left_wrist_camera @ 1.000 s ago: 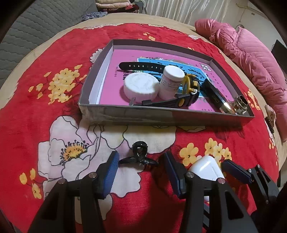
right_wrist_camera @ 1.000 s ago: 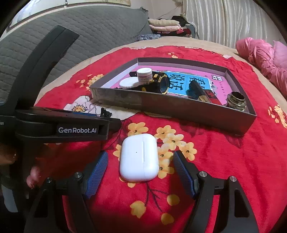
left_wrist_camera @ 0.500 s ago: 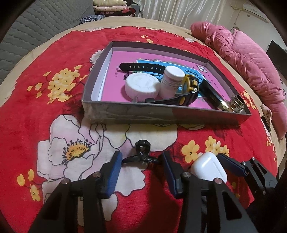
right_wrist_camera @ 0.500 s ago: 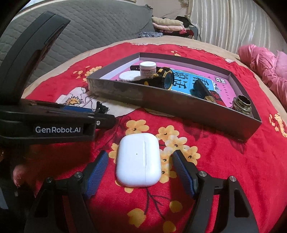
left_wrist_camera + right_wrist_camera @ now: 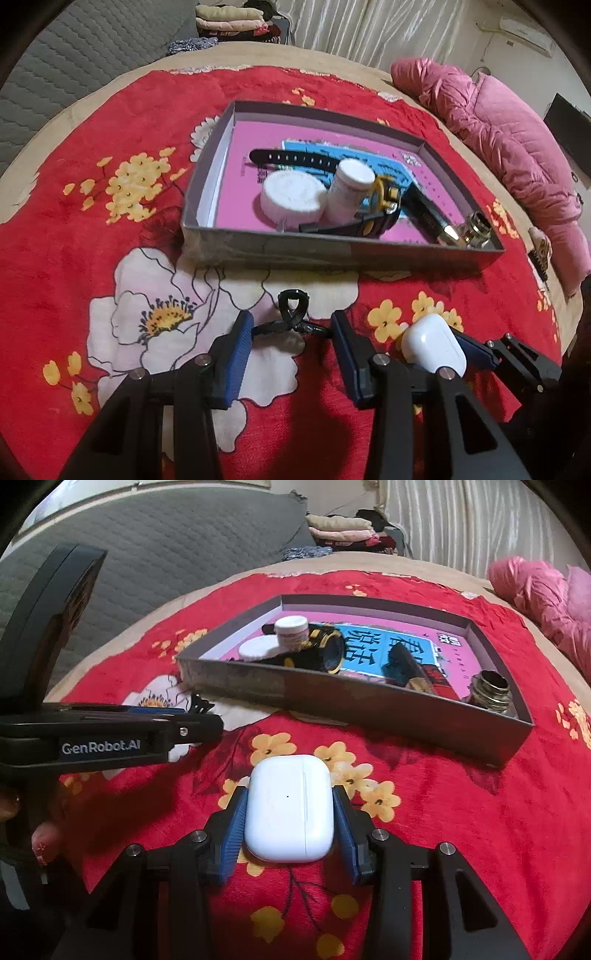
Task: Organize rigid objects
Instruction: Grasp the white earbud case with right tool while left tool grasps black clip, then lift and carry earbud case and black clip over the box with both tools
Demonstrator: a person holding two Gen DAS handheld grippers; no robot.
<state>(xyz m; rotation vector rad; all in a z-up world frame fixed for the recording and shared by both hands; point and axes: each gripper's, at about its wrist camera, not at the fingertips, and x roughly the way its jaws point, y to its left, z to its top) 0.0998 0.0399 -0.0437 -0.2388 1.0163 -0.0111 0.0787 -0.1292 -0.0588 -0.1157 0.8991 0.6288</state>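
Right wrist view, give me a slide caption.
Right gripper shut on white earbud case before the gray tray.

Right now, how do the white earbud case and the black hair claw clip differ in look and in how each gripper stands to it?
The earbud case is white, smooth and solid; the claw clip is black, thin and open-framed. The right gripper has its pads against the case's sides; the left gripper is open, with the clip between its fingertips, ungripped. Both lie on the red blanket, outside the box.

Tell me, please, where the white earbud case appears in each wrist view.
Left wrist: white earbud case at lower right, between the right gripper's fingers.
Right wrist: lower centre, pads touching both sides.
Shared landmark: the grey tray beyond it.
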